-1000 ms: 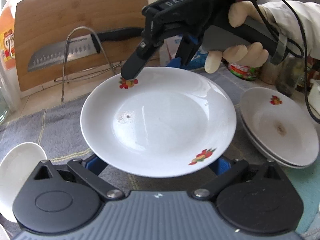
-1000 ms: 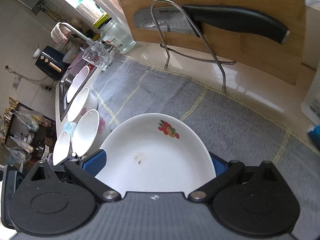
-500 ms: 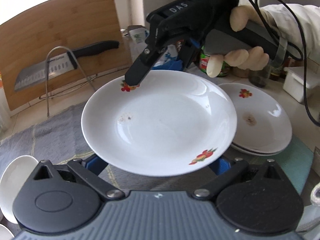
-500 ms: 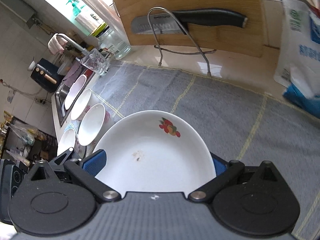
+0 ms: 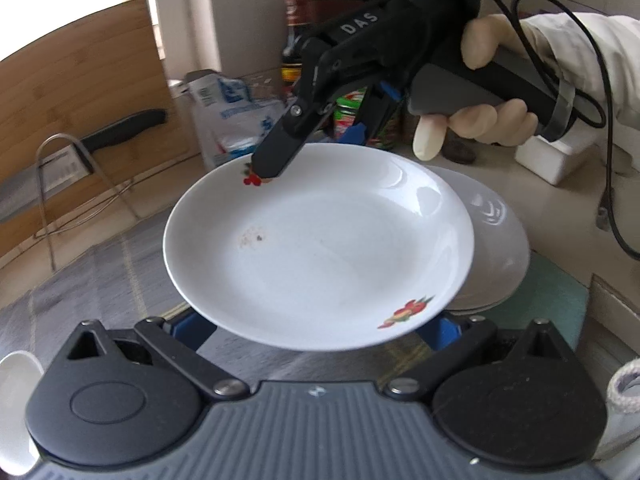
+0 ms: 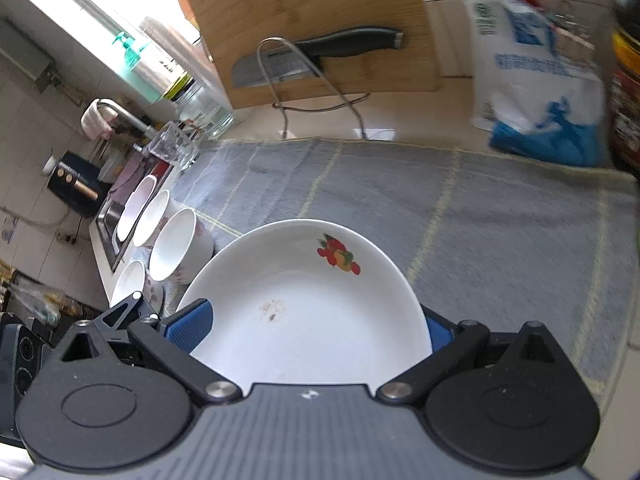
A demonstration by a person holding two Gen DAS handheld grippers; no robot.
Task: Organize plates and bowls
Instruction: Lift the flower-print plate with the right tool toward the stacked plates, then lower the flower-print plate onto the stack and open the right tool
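The right gripper (image 5: 276,168) pinches the far rim of the plate (image 5: 320,248), held aloft just left of and partly over the stacked plates (image 5: 500,240) on the bench, while the left gripper (image 5: 316,332) stays spread beneath its near edge.

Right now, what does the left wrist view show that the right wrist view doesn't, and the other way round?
Only the left wrist view shows the right gripper from outside, clamped on the far rim of the held plate, the gloved hand, and the stacked plates behind. Only the right wrist view shows the row of bowls by the sink. Both show the plate, the knife, cutting board and grey mat.
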